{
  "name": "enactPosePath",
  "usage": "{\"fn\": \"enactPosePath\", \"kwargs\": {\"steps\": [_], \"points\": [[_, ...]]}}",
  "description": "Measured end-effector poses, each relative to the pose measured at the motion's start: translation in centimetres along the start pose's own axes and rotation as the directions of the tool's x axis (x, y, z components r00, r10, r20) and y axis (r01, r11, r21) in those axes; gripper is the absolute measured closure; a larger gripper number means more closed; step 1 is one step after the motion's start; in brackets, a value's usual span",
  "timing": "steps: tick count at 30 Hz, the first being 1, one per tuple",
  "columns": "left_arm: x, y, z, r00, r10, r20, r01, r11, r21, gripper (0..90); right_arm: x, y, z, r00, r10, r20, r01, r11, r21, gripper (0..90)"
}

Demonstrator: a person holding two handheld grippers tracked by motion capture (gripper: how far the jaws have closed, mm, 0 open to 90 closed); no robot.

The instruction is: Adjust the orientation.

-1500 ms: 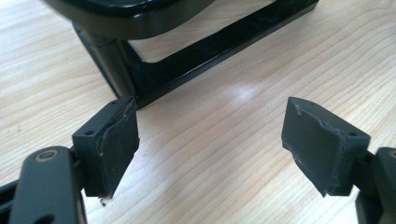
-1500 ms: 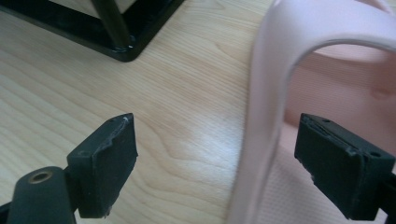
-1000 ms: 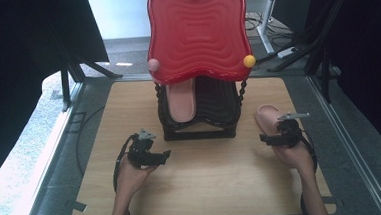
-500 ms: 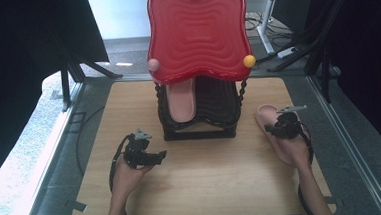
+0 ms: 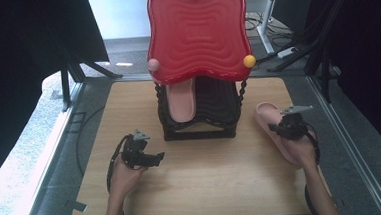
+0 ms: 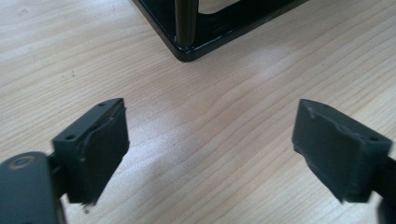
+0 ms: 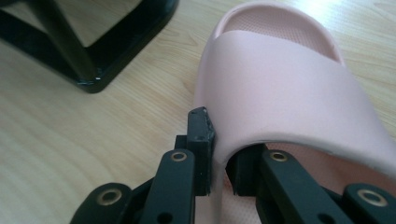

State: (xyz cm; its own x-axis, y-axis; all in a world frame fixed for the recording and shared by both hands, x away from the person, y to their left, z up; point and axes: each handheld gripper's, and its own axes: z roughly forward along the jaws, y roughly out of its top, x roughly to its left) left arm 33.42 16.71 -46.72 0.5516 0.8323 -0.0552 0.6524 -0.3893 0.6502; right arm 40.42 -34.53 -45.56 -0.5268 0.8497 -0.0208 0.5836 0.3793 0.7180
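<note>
A pink slipper [image 5: 265, 114] lies on the wooden table [image 5: 208, 181] to the right of a black rack [image 5: 200, 133]. My right gripper [image 5: 286, 126] sits on it. In the right gripper view that gripper [image 7: 219, 135] is shut on the slipper [image 7: 280, 79], one jaw outside the strap's edge and the other under it; the jaws have just been closing. A matching slipper [image 5: 180, 100] lies on the rack's lower shelf. My left gripper [image 5: 157, 157] rests at the front left, and in its own view it [image 6: 210, 149] is open over bare wood; its jaws have just been opening.
A wavy red tray [image 5: 198, 34] tops the rack, with a pink ball [image 5: 153, 64] and a yellow ball [image 5: 249, 61] at its corners. The rack's base corner [image 6: 187, 46] lies just ahead of the left gripper. The base [image 7: 93, 60] also stands left of the held slipper.
The right gripper has edged slightly farther onto the slipper. The slipper and the left hand stay about where they were.
</note>
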Motion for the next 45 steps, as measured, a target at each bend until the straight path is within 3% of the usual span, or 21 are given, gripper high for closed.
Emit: {"fn": "enactPosePath", "kwargs": {"steps": [3, 10, 14, 22, 31, 40, 45], "points": [[-0.1, 0.0, 0.2, 0.9997, 0.019, -0.015, -0.019, 0.9998, 0.008, 0.2, 0.4, -0.1, -1.0, 0.9999, -0.013, -0.003, 0.013, 1.000, -0.011, 79.6], [-0.1, 0.0, 0.0, 0.9994, 0.034, -0.008, -0.034, 0.9993, -0.016, 0.0, 1.5, 0.0, -3.2, 0.9987, -0.045, -0.026, 0.044, 0.998, -0.039, 79.7], [-0.3, 0.0, -0.3, 0.9979, 0.062, 0.020, -0.062, 0.9978, -0.026, 0.0, 2.7, -0.3, -4.7, 0.9966, -0.073, -0.039, 0.070, 0.996, -0.056, 79.6], [-0.3, -0.1, -0.4, 0.9957, 0.093, 0.003, -0.093, 0.9952, -0.031, 0.0, 4.4, -0.9, -6.5, 0.9937, -0.099, -0.052, 0.095, 0.993, -0.070, 79.6], [-0.4, -0.3, -0.5, 0.9906, 0.136, 0.005, -0.136, 0.9893, -0.052, 0.0, 6.5, -1.7, -7.9, 0.9885, -0.130, -0.077, 0.122, 0.987, -0.100, 79.4], [-0.3, -0.4, -0.4, 0.9933, 0.115, 0.010, -0.115, 0.9924, -0.045, 0.0, 8.7, -1.5, -8.4, 0.9770, -0.176, -0.121, 0.164, 0.981, -0.102, 79.0], [-0.3, -0.4, -0.4, 0.9912, 0.132, -0.007, -0.133, 0.9905, -0.036, 0.0, 10.0, -1.3, -8.2, 0.9699, -0.197, -0.143, 0.183, 0.978, -0.105, 79.0]]}}
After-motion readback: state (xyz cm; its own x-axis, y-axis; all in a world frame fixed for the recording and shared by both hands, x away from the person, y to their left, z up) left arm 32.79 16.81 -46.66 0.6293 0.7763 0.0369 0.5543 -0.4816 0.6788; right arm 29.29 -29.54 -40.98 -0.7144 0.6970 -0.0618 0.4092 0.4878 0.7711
